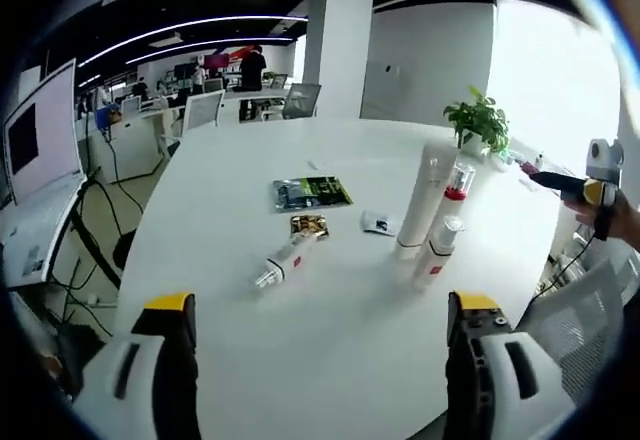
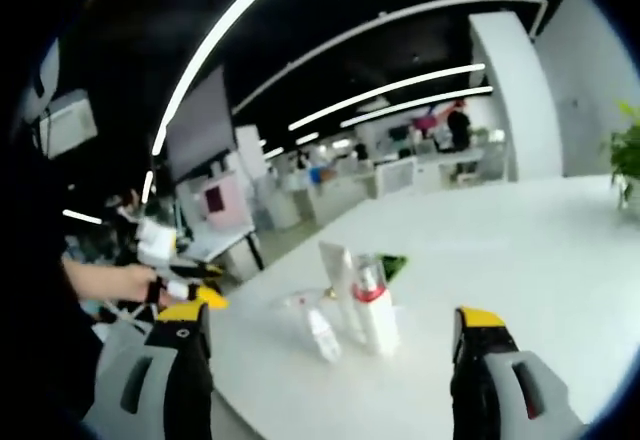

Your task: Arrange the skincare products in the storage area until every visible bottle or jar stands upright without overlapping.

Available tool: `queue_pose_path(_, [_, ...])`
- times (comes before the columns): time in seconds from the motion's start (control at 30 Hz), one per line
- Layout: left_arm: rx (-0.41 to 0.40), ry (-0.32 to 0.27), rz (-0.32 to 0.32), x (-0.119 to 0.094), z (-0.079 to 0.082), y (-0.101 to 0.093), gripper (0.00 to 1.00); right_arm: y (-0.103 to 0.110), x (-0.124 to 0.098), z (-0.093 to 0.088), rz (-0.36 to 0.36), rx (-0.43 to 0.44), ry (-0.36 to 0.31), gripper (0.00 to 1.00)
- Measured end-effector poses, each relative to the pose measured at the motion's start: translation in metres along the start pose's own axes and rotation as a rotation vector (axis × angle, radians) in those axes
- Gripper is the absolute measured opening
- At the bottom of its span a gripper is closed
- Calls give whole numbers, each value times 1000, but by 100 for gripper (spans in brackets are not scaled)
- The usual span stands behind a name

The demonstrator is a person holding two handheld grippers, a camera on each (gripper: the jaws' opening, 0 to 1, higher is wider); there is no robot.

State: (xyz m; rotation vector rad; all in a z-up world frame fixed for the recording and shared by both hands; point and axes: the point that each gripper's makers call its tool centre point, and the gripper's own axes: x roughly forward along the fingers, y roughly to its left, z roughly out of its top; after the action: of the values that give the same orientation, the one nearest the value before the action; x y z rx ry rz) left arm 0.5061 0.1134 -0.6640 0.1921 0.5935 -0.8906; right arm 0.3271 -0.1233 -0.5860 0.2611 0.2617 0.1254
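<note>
My left gripper hangs above the near edge of the white table, its jaws spread wide with nothing between them. Ahead of it and slightly to the right, three skincare containers stand upright in a close group: a tall white tube, a bottle with a red band behind it, and a small white bottle nearest to me. A fourth, a slim white bottle, lies on its side ahead and a little left of the jaws, apart from the standing group. Just beyond it sit a small gold packet, a dark green packet and a small white sachet. A potted plant stands at the far right of the table.

My right gripper is also parted and carries nothing. In the right gripper view the upright group stands ahead between the jaws, well clear of both; the lying bottle seems to be behind the group, though the blur makes that uncertain.
</note>
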Motion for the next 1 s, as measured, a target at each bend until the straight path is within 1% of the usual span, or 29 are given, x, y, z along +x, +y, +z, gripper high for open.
queue_pose_path(0.1, [47,34,-14,9,-4,3,99,0,-2,-1,-10,4,-5,99])
queue_pose_path(0.2, [65,56,-25,20,-6,8,99,-3,-5,-4,-28,21,-10,99])
queue_pose_path(0.33, [44,63,-48,37,-1,19,98,-6,-7,-12,-41,35,8,98])
queue_pose_path(0.4, [55,64,-47,43,3,24,96,-9,-8,-15,-52,38,14,98])
queue_pose_path(0.47, [91,74,-67,53,5,29,92,-8,-8,-15,-54,42,9,98])
queue_pose_path(0.6, [148,133,-76,71,-5,39,88,-7,-12,-18,-66,49,4,97])
queue_pose_path(0.63, [158,135,-74,76,-5,42,87,-8,-14,-20,-73,54,6,97])
queue_pose_path(0.7, [174,143,-82,81,-6,46,83,-12,-17,-24,-87,64,8,97])
queue_pose_path(0.8, [177,151,-94,84,-7,49,78,-15,-20,-27,-103,75,11,96])
queue_pose_path(0.87, [189,157,-109,87,-8,50,73,-18,-21,-28,-111,80,12,96])
queue_pose_path(0.93, [204,166,-121,90,-11,51,72,-21,-22,-28,-117,85,10,96])
queue_pose_path(1.0, [213,181,-127,94,-14,53,68,-20,-23,-27,-121,79,10,95])
